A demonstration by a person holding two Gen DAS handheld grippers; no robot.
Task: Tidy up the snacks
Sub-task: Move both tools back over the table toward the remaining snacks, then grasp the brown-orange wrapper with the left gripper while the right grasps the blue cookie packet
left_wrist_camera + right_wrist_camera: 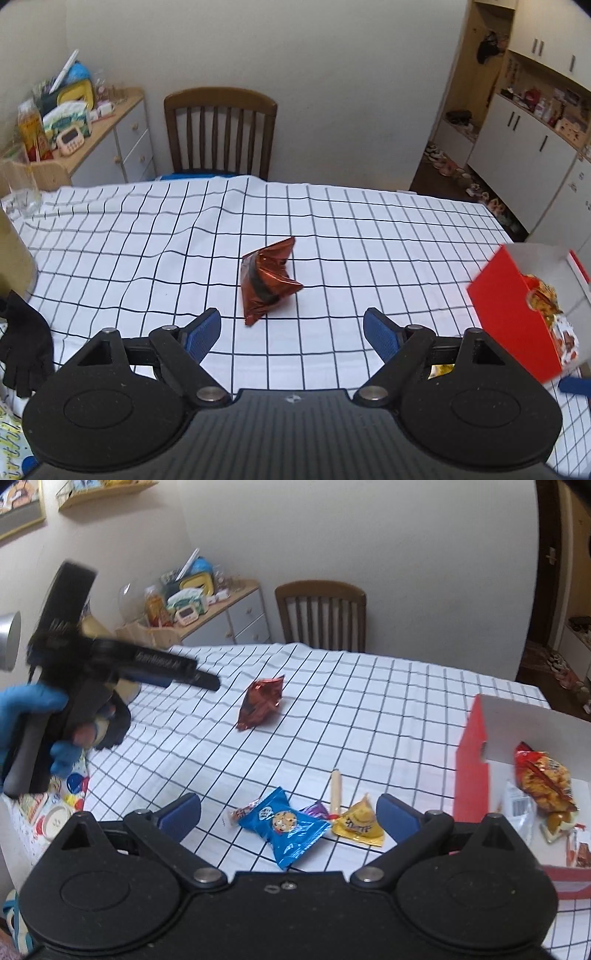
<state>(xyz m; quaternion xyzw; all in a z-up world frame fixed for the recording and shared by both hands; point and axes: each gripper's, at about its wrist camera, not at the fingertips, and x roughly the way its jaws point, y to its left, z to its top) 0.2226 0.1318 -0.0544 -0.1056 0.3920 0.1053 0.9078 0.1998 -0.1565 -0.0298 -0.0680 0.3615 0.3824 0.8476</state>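
A shiny red-brown snack bag (266, 280) (261, 701) lies on the checked tablecloth (351, 229). My left gripper (291, 332) is open just short of it, with nothing between its blue pads. The red box (517, 314) (471, 760) stands at the right with an orange snack bag (546, 779) and other packets inside. My right gripper (288, 818) is open above a blue cookie packet (288, 825), a yellow candy packet (360, 821), a purple wrapper (317, 808) and a wooden-handled stick (336, 788). The left gripper's body (81, 672), held in a blue-gloved hand (22, 705), shows in the right wrist view.
A wooden chair (220, 133) stands at the table's far edge. A sideboard (110, 140) with clutter is at the back left. A glass (20, 192) and a black glove (26, 343) sit at the table's left side. White cupboards (535, 140) line the right wall.
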